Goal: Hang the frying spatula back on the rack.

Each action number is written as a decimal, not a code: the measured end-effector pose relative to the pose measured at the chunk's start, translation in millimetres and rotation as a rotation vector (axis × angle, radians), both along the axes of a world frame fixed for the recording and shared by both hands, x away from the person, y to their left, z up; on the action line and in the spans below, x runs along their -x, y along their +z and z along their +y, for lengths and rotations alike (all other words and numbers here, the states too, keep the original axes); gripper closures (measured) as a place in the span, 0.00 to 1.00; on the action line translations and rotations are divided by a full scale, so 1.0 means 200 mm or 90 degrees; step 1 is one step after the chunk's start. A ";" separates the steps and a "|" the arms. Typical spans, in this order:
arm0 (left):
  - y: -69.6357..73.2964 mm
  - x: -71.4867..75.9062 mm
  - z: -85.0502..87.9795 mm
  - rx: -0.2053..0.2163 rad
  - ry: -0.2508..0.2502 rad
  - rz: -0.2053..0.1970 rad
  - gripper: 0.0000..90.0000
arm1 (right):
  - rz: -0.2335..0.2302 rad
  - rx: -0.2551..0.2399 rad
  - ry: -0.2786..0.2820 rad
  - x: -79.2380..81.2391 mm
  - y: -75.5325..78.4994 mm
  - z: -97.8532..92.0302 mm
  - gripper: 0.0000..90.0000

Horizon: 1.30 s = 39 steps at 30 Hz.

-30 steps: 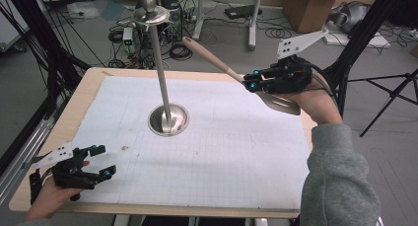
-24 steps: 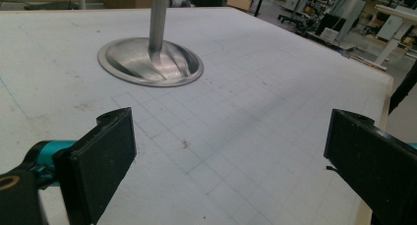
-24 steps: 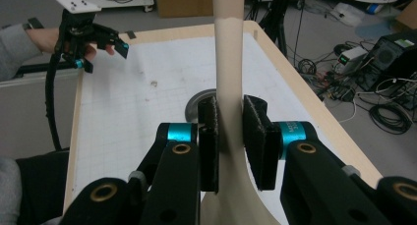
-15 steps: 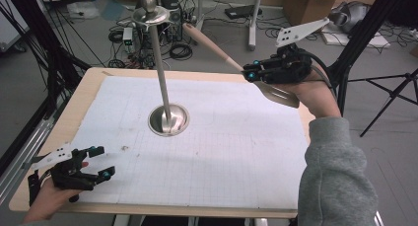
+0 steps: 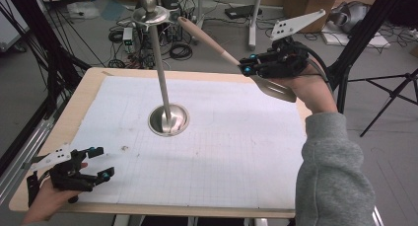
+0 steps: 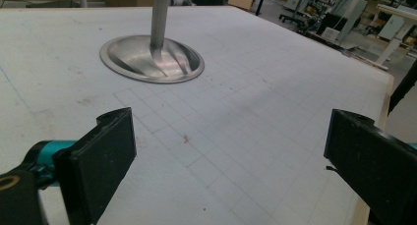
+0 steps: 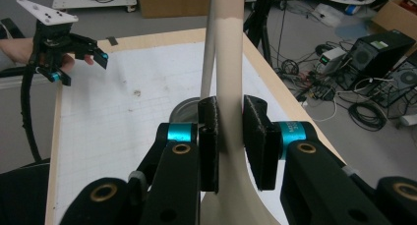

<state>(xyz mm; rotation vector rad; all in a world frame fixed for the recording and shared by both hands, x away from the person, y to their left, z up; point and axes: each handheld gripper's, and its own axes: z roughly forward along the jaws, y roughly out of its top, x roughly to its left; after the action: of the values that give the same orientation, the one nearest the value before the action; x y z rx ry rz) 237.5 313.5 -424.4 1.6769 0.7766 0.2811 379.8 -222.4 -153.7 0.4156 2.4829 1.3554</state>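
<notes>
Above the far right corner of the table, the right gripper clamps its jaws on the neck of a beige spatula — handle slanting up toward the top disc of the metal stand, blade partly hidden beneath the hand. In the right gripper view the handle runs out of frame. The left gripper rests at the near left corner, jaws wide apart and empty — its hand cut off by the frame edge.
</notes>
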 end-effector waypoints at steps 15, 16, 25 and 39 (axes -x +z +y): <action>0.00 0.01 0.01 -0.003 0.003 0.002 0.07 | 0.001 0.001 0.000 -0.02 0.00 0.05 0.86; 0.00 0.01 0.01 -0.004 0.004 0.003 0.07 | 0.001 0.000 -0.002 -0.02 0.00 0.05 0.86; -0.01 0.01 0.01 -0.005 0.006 0.005 0.07 | 0.006 -0.004 -0.001 -0.03 -0.01 0.06 0.86; -0.01 0.01 0.01 -0.004 0.007 0.006 0.07 | 0.013 -0.006 0.000 -0.04 -0.04 0.08 0.86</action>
<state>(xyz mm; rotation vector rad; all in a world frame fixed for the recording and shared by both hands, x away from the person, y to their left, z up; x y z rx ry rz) 235.4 316.1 -425.9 1.6809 0.7919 0.2838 388.1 -206.6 -162.2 0.4340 2.4939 1.3708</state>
